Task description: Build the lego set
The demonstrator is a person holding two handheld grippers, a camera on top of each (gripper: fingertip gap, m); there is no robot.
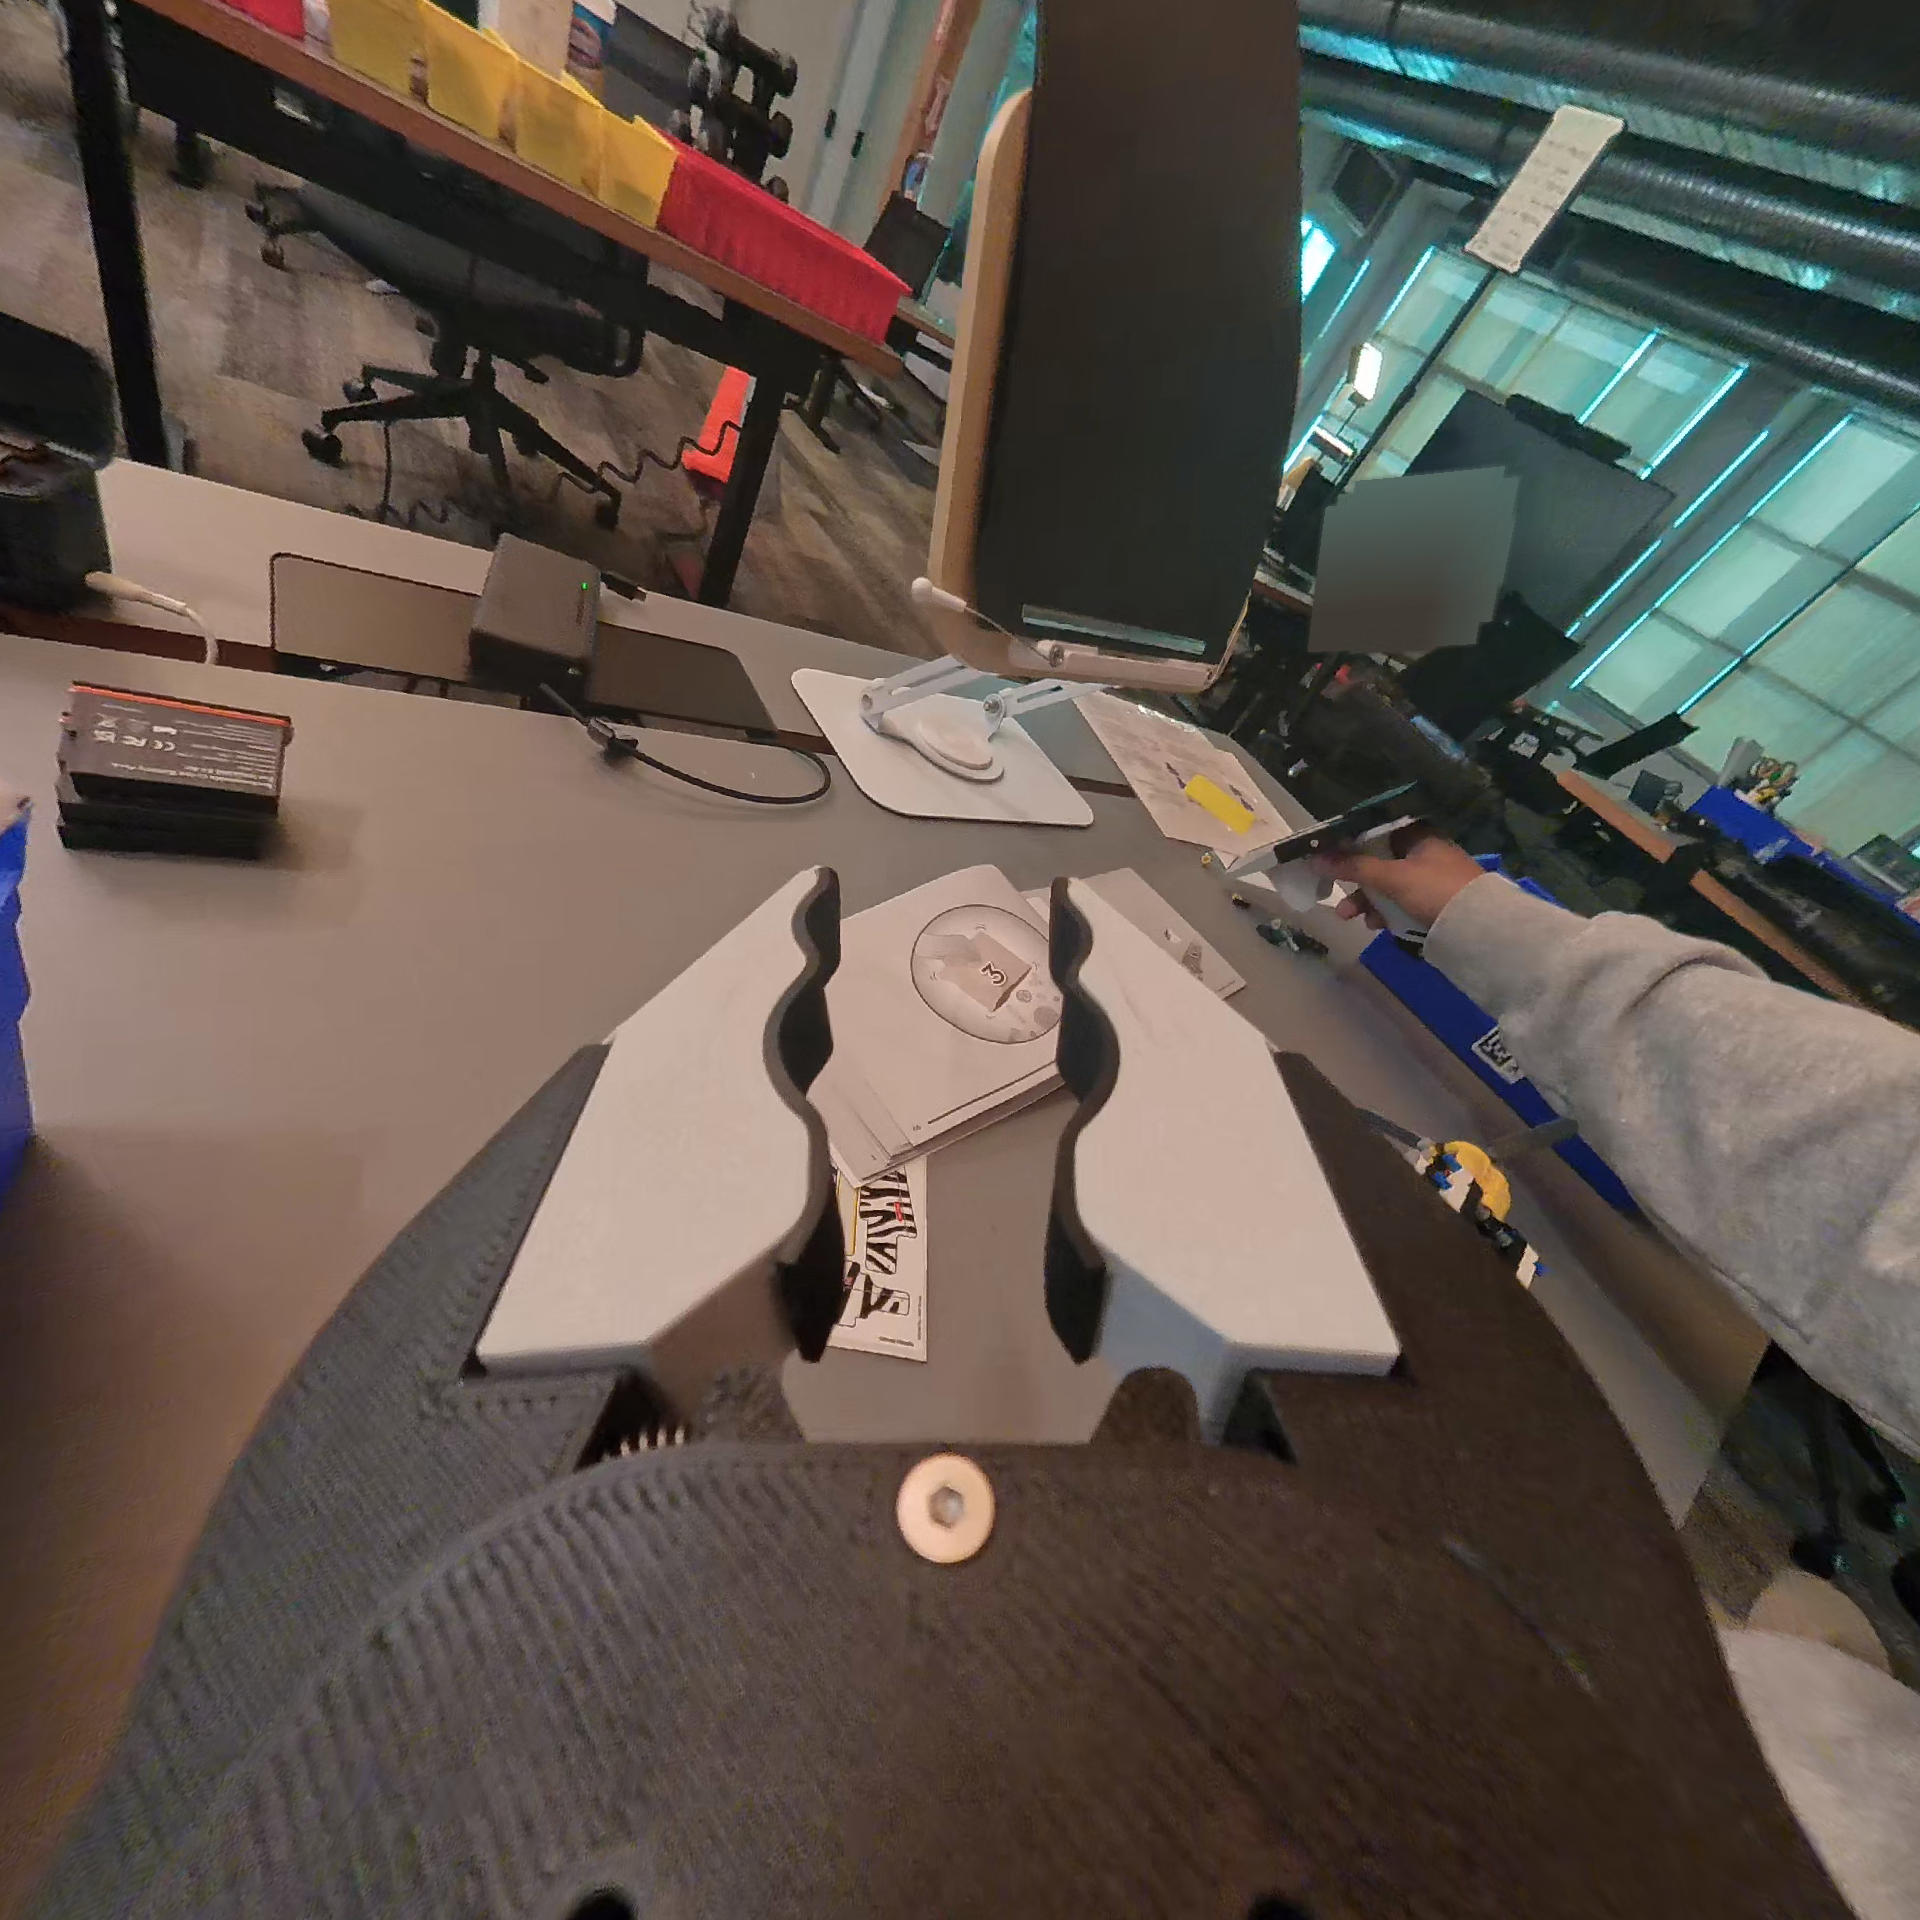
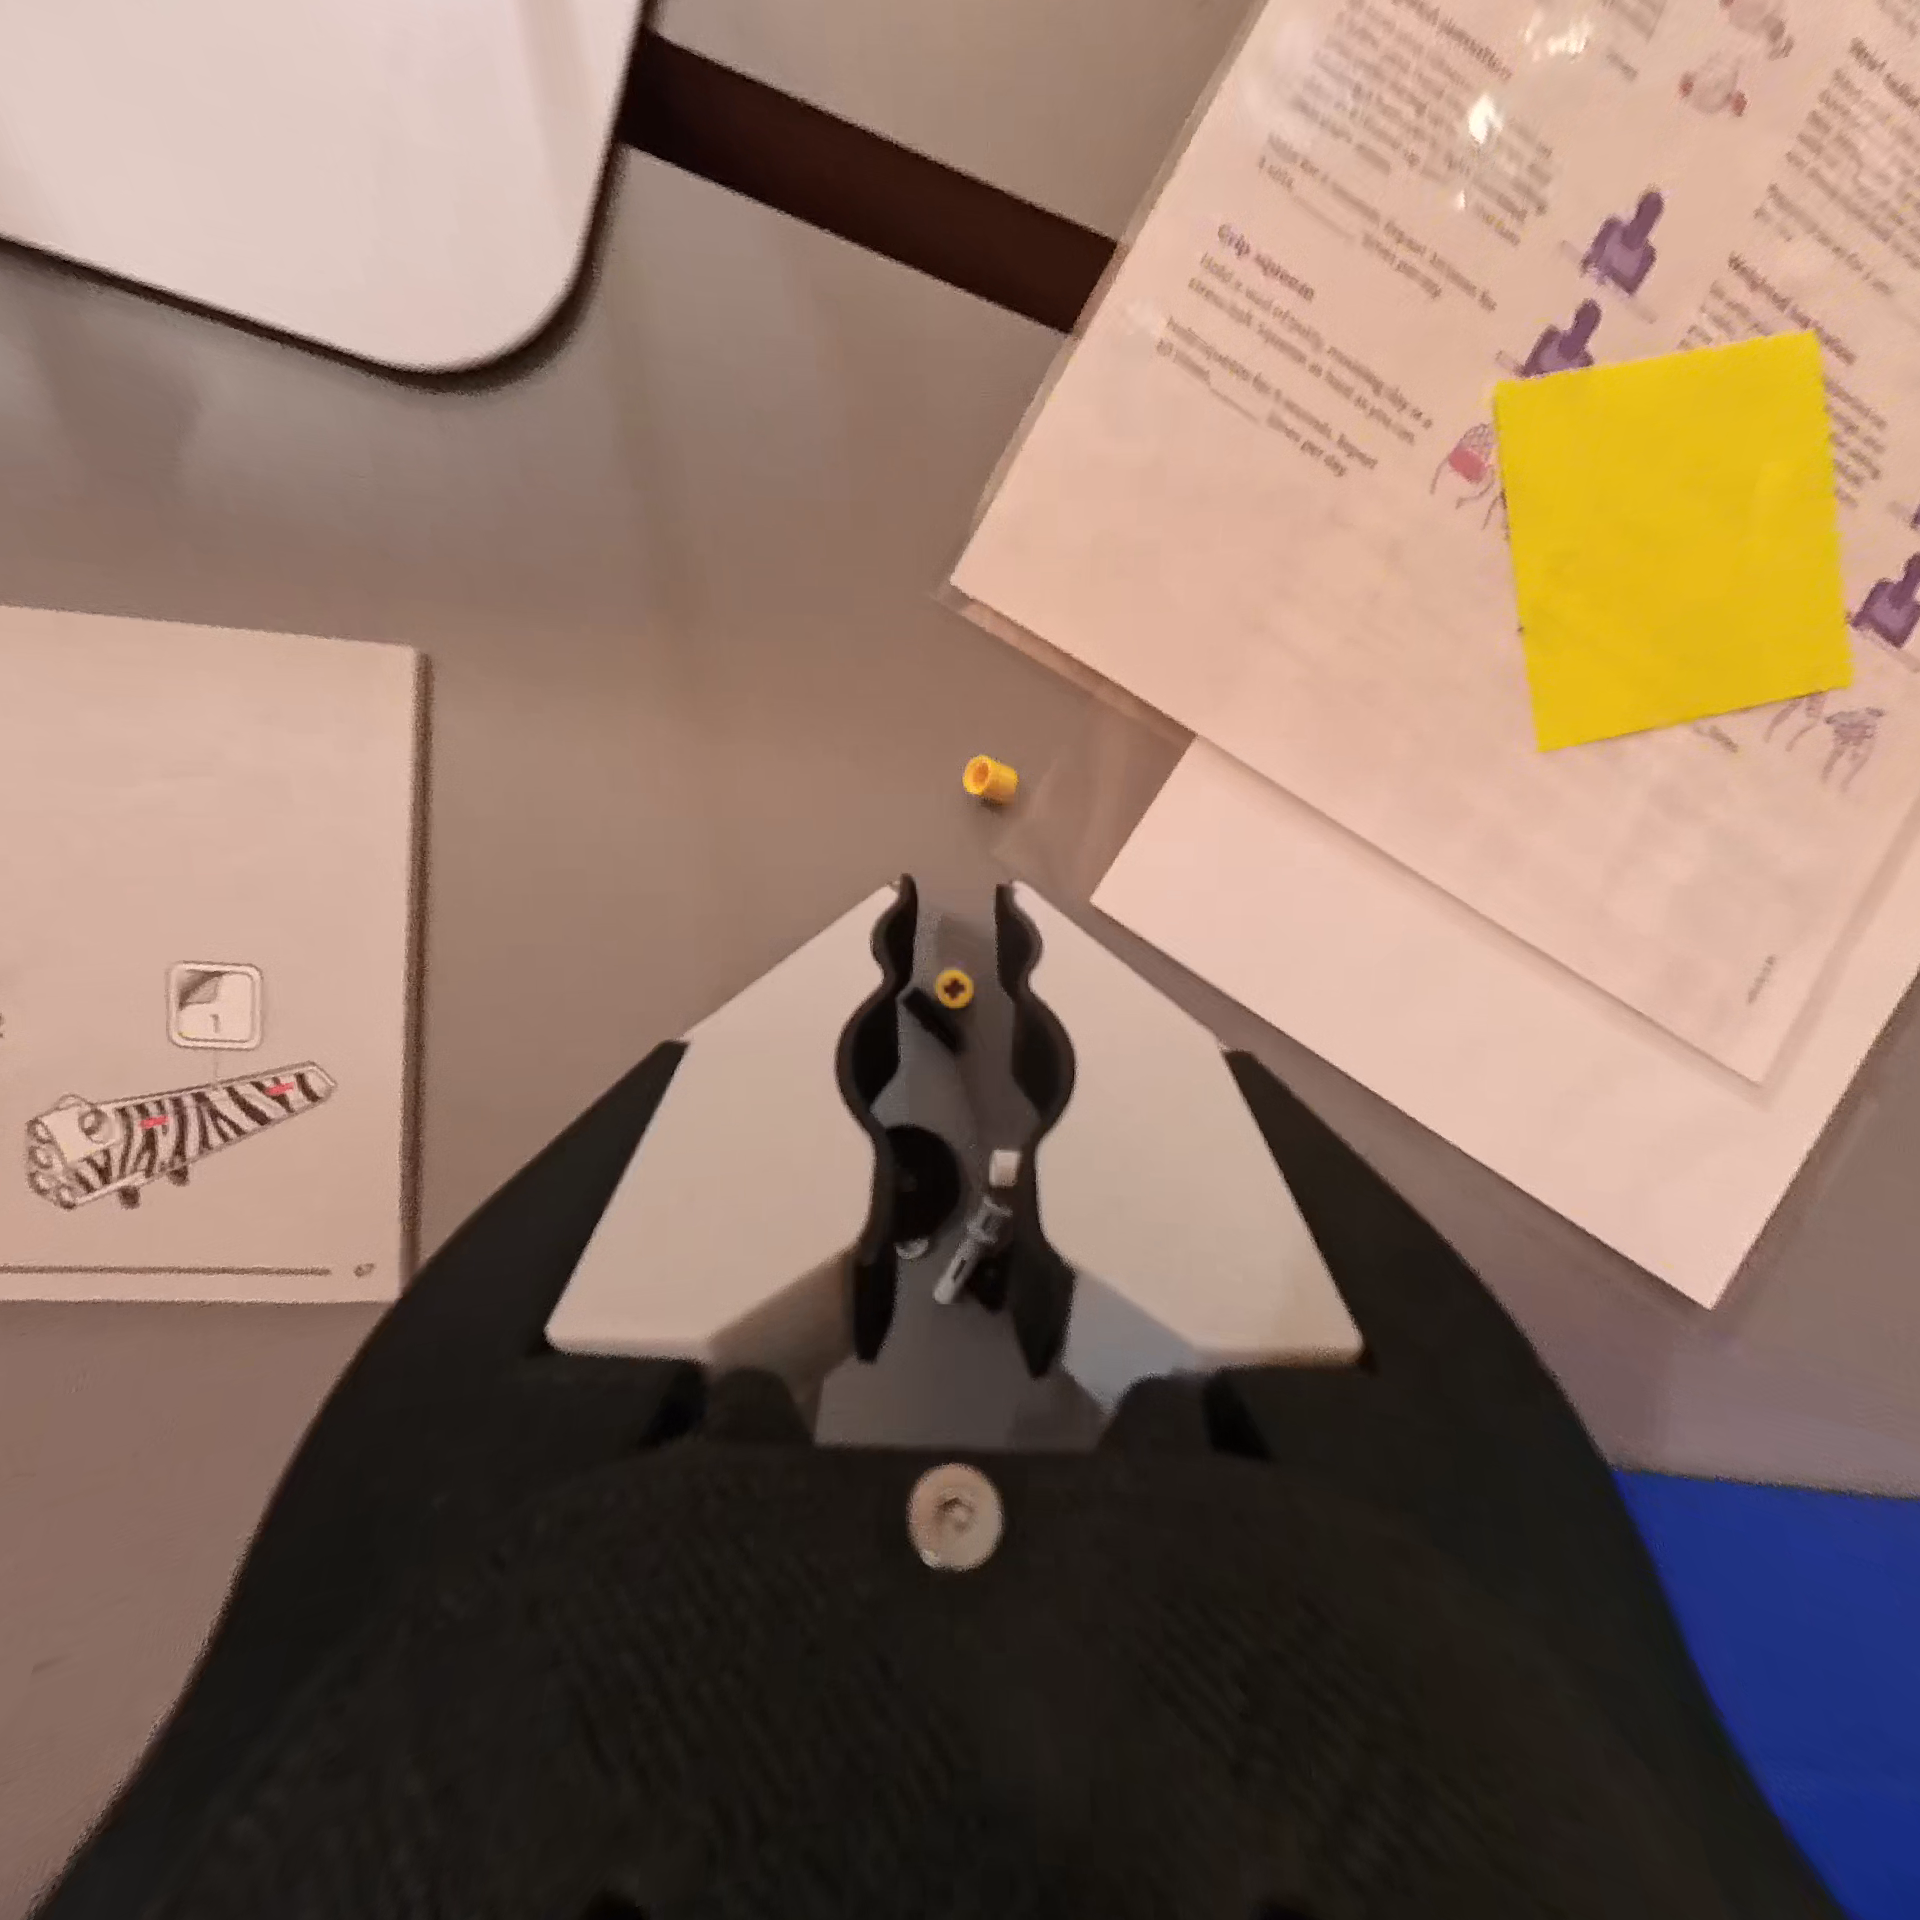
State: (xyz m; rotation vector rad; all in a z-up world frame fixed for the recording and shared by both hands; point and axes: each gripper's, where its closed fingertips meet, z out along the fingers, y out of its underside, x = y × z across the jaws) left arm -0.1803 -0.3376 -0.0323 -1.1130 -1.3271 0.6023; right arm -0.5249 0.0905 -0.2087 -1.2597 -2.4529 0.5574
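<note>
Right tongs: parted a little, grasping nothing, pointed down at the grey table. Loose lego bits lie on the table in the gap between the fingers: a yellow cross-hole piece, a black wheel and a small grey pin piece. A second yellow bush sits just past the fingertips, near the corner of the laminated sheet.

Left tongs: released, wide gap, empty, hovering above the instruction booklet and a zebra-striped sticker sheet. The part-built model, yellow, blue and black, rests on the table to the right, close under your sleeve.

Risks, as I judge them:
- The pieces are small and round. Close the right tongs off-centre and the yellow piece will likely squirt out or roll.
- Wheel, pin and yellow piece sit close together; a broad pinch may catch two at once or knock one away.
- The far bush could roll under the laminated sheet's edge if nudged.
- Your sleeve passes near the model; a sweep back could drag it toward the blue bin at the table edge.

Room: bare table ahead-left of the right tongs, between the booklet and the stand base. Right side is hemmed in by papers. Left tongs have broad clear table to the left, up to the stacked black batteries.
</note>
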